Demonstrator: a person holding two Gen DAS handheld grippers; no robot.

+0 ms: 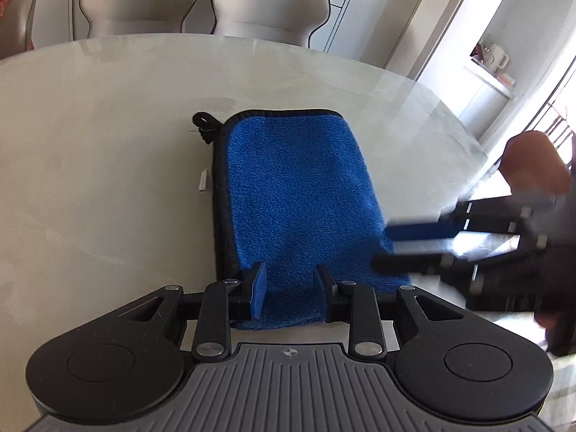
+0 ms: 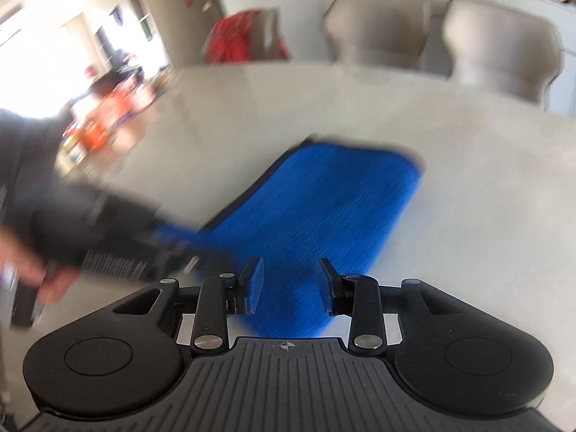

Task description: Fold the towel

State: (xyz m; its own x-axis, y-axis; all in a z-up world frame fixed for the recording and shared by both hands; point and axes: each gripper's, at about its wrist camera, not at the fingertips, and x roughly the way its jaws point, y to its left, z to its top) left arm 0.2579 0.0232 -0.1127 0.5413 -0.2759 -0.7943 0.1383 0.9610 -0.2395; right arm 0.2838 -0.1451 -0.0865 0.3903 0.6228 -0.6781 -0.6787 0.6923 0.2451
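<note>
A blue towel [image 1: 295, 180] with a black hem lies folded into a narrow strip on the pale table [image 1: 108, 144]; a black hanging loop [image 1: 203, 122] sticks out at its far left corner. My left gripper [image 1: 289, 277] hovers over the strip's near end, jaws apart, pads not pressing the cloth. The right gripper [image 1: 392, 248] reaches in from the right at the near right corner, blurred. In the right wrist view the towel [image 2: 316, 198] runs away from my right gripper [image 2: 291, 270], whose jaws stand apart above its near end. The left gripper [image 2: 180, 244] is a blur at left.
Two grey chairs [image 1: 144, 3] stand behind the table's far edge. A small white tag [image 1: 203, 180] lies beside the towel's left hem. A red cushion [image 2: 237, 36] and blurred clutter [image 2: 104, 118] sit beyond the table's left side. The table rim [image 1: 450, 118] curves away at right.
</note>
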